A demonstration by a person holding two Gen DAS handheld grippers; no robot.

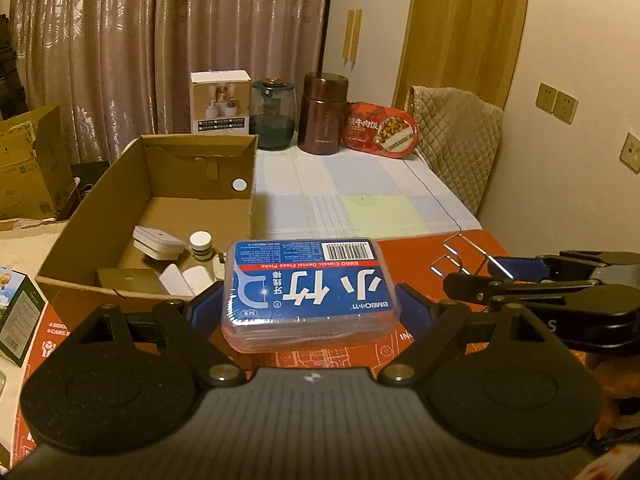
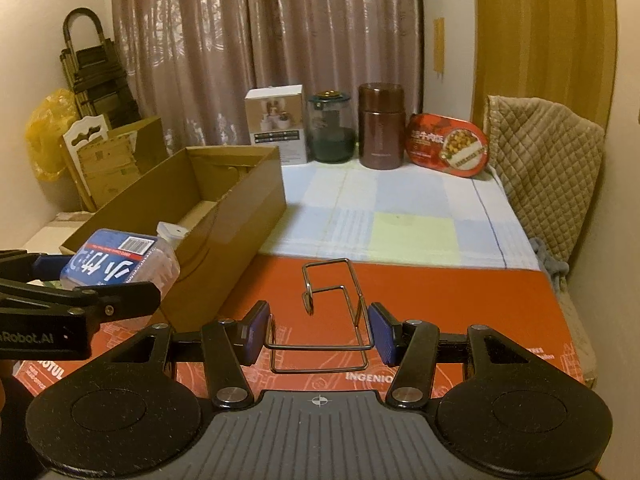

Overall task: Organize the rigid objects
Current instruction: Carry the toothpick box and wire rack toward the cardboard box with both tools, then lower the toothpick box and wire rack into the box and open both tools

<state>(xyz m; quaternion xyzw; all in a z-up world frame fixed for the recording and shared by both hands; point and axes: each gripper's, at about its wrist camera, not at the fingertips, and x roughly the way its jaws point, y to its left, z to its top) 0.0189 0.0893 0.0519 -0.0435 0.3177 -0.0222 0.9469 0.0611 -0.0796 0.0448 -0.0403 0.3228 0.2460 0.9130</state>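
Behind the table [image 2: 400, 216] you worked at, a patterned mauve curtain [image 2: 260, 52] covered the far wall under warm, dim indoor light. Right of the curtain stood a wooden door [image 2: 540, 40], then a pale wall carrying yellowed sockets [image 1: 557, 103]. A quilted beige cover [image 2: 548, 160] draped a seat at the table's right edge. Left of the curtain you had a folded stepladder [image 2: 92, 68], a yellow bag [image 2: 48, 136] and a white chair back [image 2: 86, 130].

Right claw [image 2: 319, 334] clamped on wire rack [image 2: 334, 312] above red board [image 2: 460, 312].
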